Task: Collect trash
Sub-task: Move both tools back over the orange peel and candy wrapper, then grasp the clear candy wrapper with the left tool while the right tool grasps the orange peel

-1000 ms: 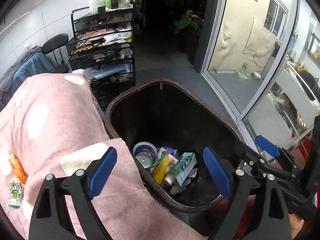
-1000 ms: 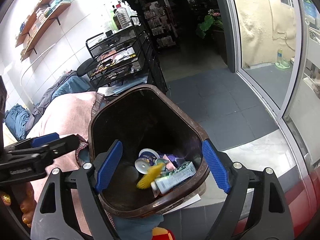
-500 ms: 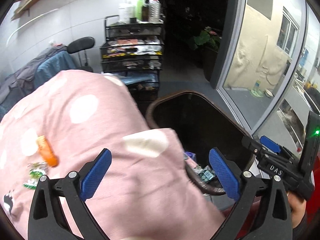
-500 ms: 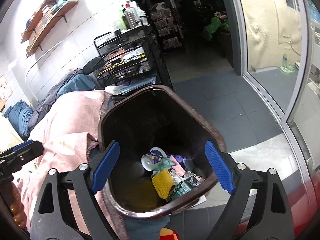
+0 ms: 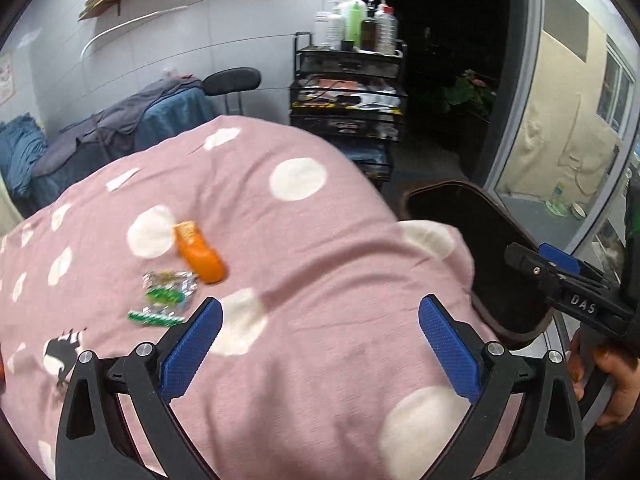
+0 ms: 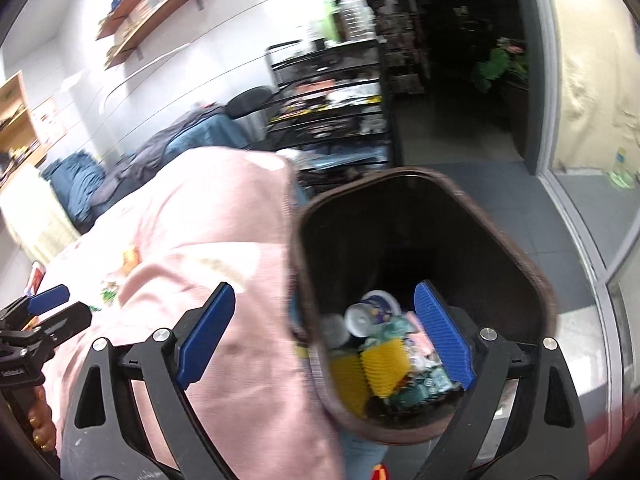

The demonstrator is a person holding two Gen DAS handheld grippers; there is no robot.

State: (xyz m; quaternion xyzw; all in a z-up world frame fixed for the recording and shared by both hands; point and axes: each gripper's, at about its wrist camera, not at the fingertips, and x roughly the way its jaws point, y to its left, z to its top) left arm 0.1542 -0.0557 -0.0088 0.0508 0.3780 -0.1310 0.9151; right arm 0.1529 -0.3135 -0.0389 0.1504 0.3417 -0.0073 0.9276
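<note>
The dark brown trash bin [image 6: 536,280] stands on the grey floor hard against a surface draped in a pink cloth with white dots [image 5: 304,240], and everything else is placed from it. Inside the bin, at the bottom, lies collected trash: a white cup with a blue print [image 6: 370,312], a yellow ribbed piece [image 6: 386,364], and green and pink wrappers that are too blurred to tell apart. The right gripper [image 6: 324,336] hangs over the bin's near rim, one blue pad above the pink cloth and the other above the bin's opening; its jaws are opening and nothing is between them. The left gripper [image 5: 320,348] is over the cloth to the left of the bin, its jaws spread as wide as they go and holding nothing. On the cloth, further left from the bin and beyond the left gripper's pad, lie an orange wrapper [image 5: 200,254] and, just beside it, a crinkled silver-and-green wrapper [image 5: 164,296], touching or nearly so. In the left wrist view the right gripper shows at the right edge beside the bin, held by a hand [image 5: 612,380]. Behind the bin stands a black wire rack [image 5: 348,96] with bottles [image 5: 356,20] on top, and to the bin's right a glass door [image 5: 580,120].
</note>
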